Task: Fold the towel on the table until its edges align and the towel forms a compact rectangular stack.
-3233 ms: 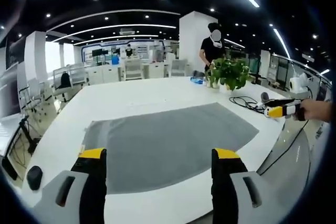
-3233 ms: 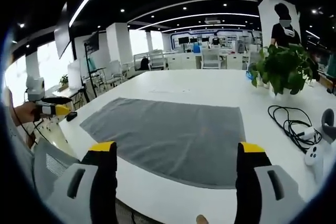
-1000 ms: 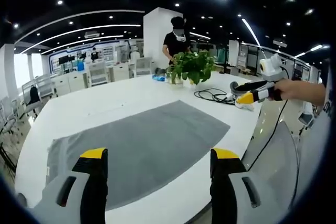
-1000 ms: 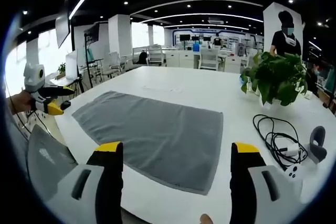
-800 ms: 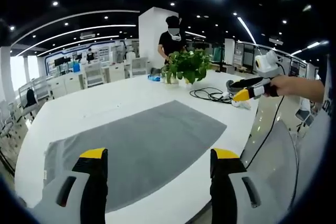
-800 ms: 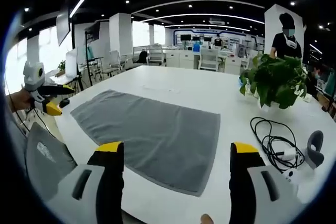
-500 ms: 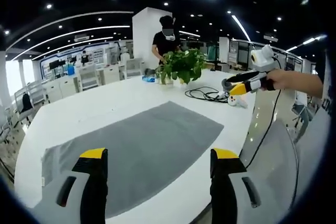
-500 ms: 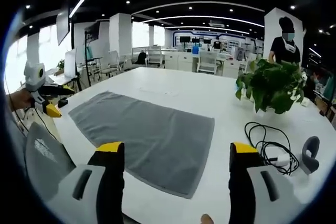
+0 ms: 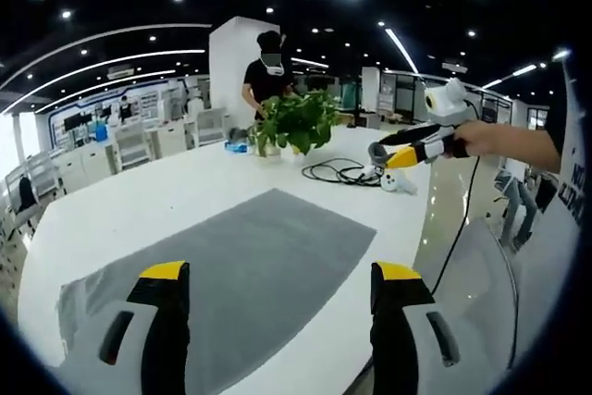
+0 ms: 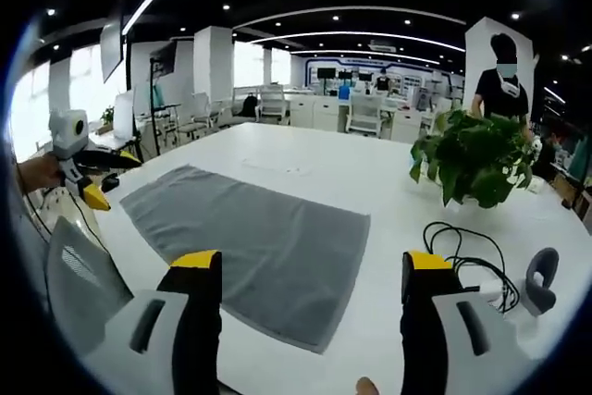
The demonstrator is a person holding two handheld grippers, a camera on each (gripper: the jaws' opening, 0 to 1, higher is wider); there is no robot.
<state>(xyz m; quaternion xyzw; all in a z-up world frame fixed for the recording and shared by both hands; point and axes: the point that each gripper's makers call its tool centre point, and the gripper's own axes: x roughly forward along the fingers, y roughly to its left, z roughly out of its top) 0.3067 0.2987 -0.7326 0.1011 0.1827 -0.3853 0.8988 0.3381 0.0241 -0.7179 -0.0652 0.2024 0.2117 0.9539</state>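
Note:
A grey towel (image 9: 222, 270) lies flat and unfolded on the white table (image 9: 148, 205); the right gripper view has the same towel (image 10: 250, 238) spread out ahead. My left gripper (image 9: 277, 275) hovers open above the towel's near edge, nothing between its yellow-tipped jaws. My right gripper (image 10: 301, 265) is open too, above the towel's near right corner. The right gripper (image 9: 407, 150) also appears at the right of the left gripper view, held by a hand past the table's edge. The left gripper (image 10: 92, 182) shows at the left of the right gripper view.
A potted green plant (image 10: 476, 164) stands on the table beyond the towel, a black cable (image 10: 467, 252) coiled beside it and a controller (image 10: 539, 279) at the far right. A person (image 9: 264, 71) stands behind the plant. Office desks and chairs fill the background.
Both cameras have swung: the towel sits lower and further left in the left gripper view, and the right gripper view has shifted slightly. The towel itself has not moved.

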